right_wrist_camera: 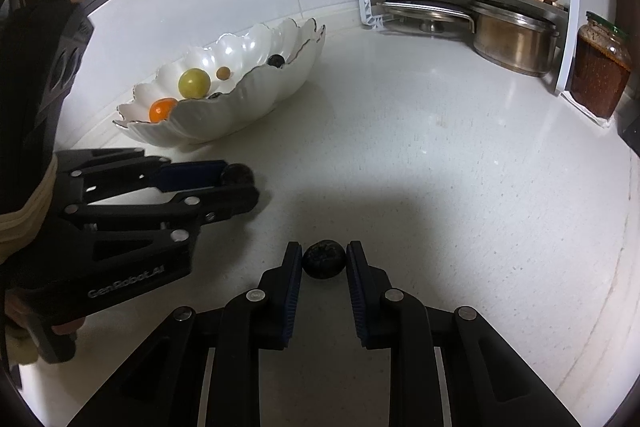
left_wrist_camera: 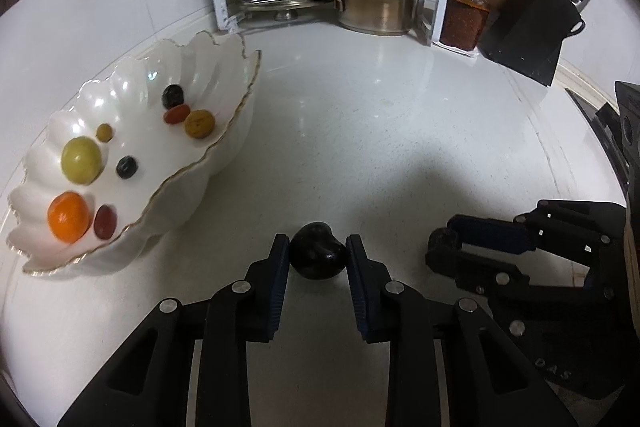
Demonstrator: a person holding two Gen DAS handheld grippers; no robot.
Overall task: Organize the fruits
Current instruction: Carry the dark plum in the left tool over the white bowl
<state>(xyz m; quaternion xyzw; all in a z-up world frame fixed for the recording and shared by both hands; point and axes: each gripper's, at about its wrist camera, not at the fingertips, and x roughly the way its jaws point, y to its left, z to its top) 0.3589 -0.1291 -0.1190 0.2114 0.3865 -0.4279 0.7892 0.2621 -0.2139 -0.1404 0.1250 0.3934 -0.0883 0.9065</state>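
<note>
Through my left wrist camera, my left gripper [left_wrist_camera: 318, 253] sits low on the white counter [left_wrist_camera: 400, 131] with its jaws parted narrowly around a glossy dark fruit [left_wrist_camera: 317, 255]; the pads flank it closely, and I cannot tell whether they touch it. The scalloped white bowl [left_wrist_camera: 224, 75] stands towards the counter's left edge, holding a green fruit [left_wrist_camera: 81, 161], an orange [left_wrist_camera: 68, 216] and several smaller pieces. My right gripper [left_wrist_camera: 442, 251] lies near the right edge.

Through my right wrist camera, my right gripper [right_wrist_camera: 324, 259] brackets a rough dark fruit [right_wrist_camera: 324, 259] on the counter, its jaws narrowly apart with slim gaps showing. My left gripper [right_wrist_camera: 240, 183] reaches in from the left, its dark fruit [right_wrist_camera: 237, 174] at the fingertips. The bowl [right_wrist_camera: 256, 95] stands behind it, near the back left wall.
</note>
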